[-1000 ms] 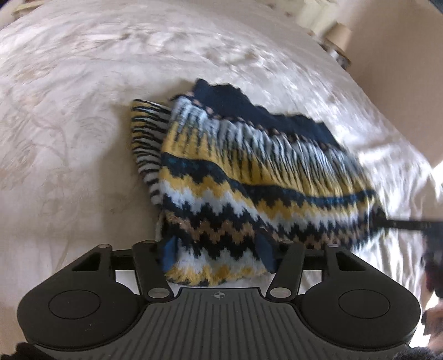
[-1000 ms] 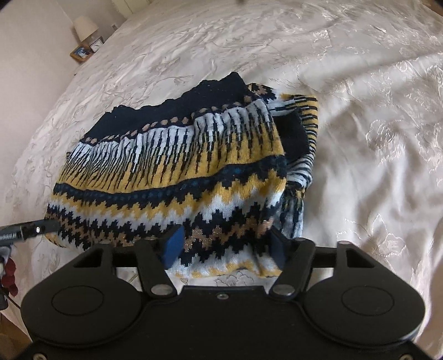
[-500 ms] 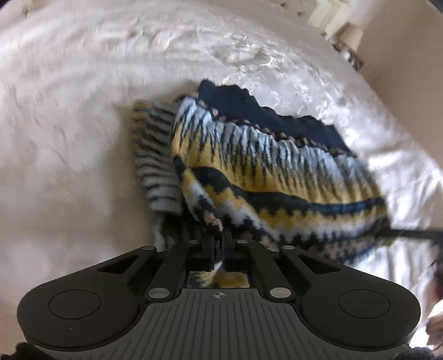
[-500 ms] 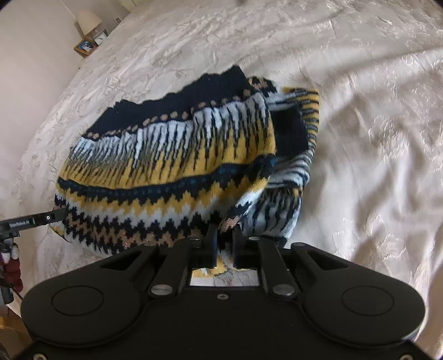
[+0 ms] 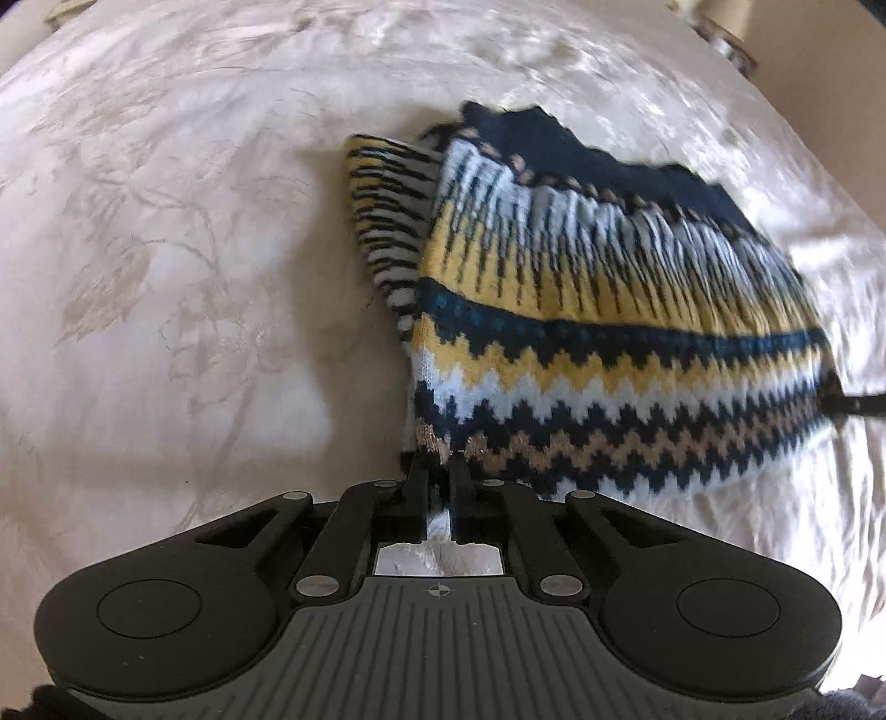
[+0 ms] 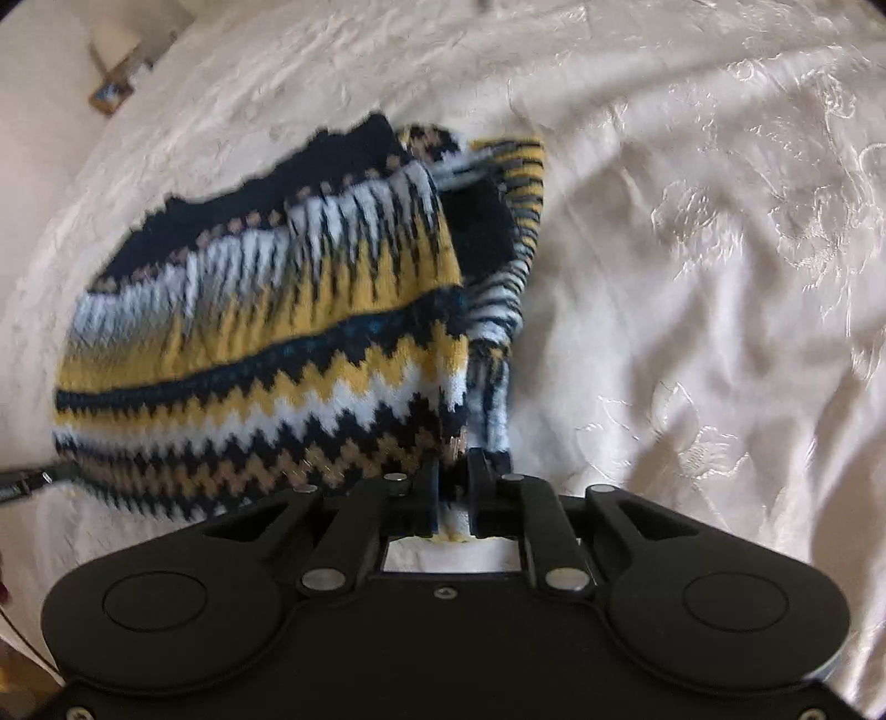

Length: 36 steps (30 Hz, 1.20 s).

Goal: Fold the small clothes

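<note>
Since a second ago, both pairs of fingers have gone from spread wide around the near hem to pinched tight on it, and the knit has been pulled taut between your two grippers. Your left gripper (image 5: 440,482) is clamped on the near left corner of the patterned sweater (image 5: 598,332), with a strip of pale knit showing between its fingers (image 5: 416,482). Your right gripper (image 6: 454,479) is clamped on the near right corner of the same sweater (image 6: 277,343), and a bit of white and yellow hem pokes out behind its fingers (image 6: 480,476).

You have the garment folded over itself on the bed (image 5: 166,249), with the zigzag bands of navy, yellow, white and tan nearest you and the solid navy edge at the far side. A striped sleeve (image 5: 382,221) sticks out from under the top layer on the left side in the left wrist view; in the right wrist view it hangs along the right edge. Whether the near hem is lifted clear of the cream bedspread (image 6: 692,277) you cannot tell. A small lamp (image 6: 113,41) stands beyond the bed's far corner.
</note>
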Motion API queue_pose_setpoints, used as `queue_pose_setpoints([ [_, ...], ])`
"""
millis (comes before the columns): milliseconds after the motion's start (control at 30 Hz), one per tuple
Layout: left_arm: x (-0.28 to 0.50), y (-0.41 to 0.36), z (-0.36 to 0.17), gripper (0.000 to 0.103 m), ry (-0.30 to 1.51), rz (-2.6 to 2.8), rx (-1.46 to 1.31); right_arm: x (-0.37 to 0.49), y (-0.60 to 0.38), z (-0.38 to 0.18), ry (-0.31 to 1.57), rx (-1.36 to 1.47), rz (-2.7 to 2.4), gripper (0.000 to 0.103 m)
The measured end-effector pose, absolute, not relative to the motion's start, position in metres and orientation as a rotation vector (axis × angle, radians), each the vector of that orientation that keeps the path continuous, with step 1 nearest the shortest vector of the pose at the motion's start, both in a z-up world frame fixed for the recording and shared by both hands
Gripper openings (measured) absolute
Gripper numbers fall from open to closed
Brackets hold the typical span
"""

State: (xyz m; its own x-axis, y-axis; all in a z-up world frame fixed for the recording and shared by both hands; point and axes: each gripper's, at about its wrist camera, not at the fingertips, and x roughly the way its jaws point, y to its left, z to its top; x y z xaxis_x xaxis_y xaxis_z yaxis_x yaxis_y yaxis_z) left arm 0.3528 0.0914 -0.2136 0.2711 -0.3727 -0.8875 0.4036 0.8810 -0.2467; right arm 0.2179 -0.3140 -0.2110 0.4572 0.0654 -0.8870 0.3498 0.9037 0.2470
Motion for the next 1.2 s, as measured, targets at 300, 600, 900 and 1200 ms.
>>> queue_pose_setpoints([
  [300, 0.344, 0.101, -0.164, 0.058, 1.027, -0.348, -0.064, 0.231, -0.308, -0.169, 0.948, 0.32, -0.219, 0.089],
  [600, 0.384, 0.008, -0.156, 0.079, 0.996, -0.507, -0.036, 0.31, -0.267, -0.175, 0.976, 0.217, -0.048, 0.103],
  [900, 0.421, -0.048, -0.201, 0.079, 1.077, -0.464, 0.119, 0.359, -0.239, -0.211, 1.079, 0.051, -0.068, 0.103],
  [1200, 0.431, -0.028, -0.222, 0.083, 1.104, -0.462, 0.152, 0.334, -0.322, -0.224, 1.124, 0.216, -0.328, 0.103],
])
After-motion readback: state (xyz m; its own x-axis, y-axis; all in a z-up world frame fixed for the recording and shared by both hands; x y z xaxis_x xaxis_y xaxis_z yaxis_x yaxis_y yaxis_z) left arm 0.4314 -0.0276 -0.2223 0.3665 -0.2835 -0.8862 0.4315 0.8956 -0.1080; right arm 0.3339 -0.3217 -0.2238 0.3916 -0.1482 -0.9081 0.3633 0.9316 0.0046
